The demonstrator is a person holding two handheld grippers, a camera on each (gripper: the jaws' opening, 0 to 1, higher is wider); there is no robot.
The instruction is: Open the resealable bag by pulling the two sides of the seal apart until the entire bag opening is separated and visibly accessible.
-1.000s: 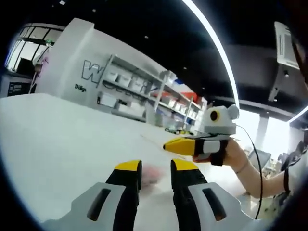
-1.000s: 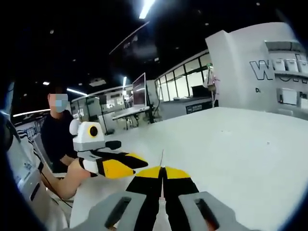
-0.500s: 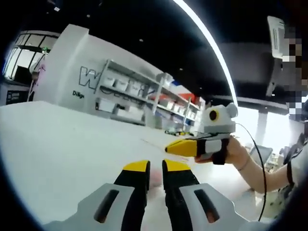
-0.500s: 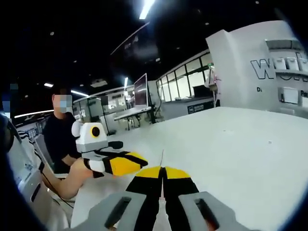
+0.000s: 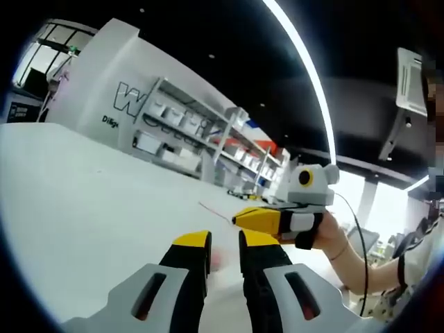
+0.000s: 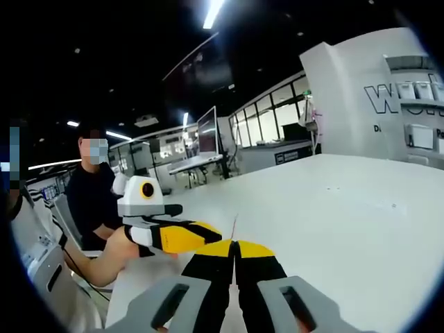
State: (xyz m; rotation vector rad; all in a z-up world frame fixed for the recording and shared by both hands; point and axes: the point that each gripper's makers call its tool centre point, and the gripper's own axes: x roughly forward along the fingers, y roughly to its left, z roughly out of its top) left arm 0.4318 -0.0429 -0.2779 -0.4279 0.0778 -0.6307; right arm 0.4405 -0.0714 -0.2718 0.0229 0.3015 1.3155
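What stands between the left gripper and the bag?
Nothing visible. The bag's thin clear edge pokes from the shut right gripper, and the left gripper hangs beside it over the white table.

A broad white table (image 5: 83,201) stretched ahead of the claws. Beyond it rose a white wall with large grey lettering (image 5: 132,100) and shelving with pale bins (image 5: 187,132). A ceiling light strip (image 5: 305,76) ran overhead. Left of the right claw sat a person in a dark top (image 6: 87,198).
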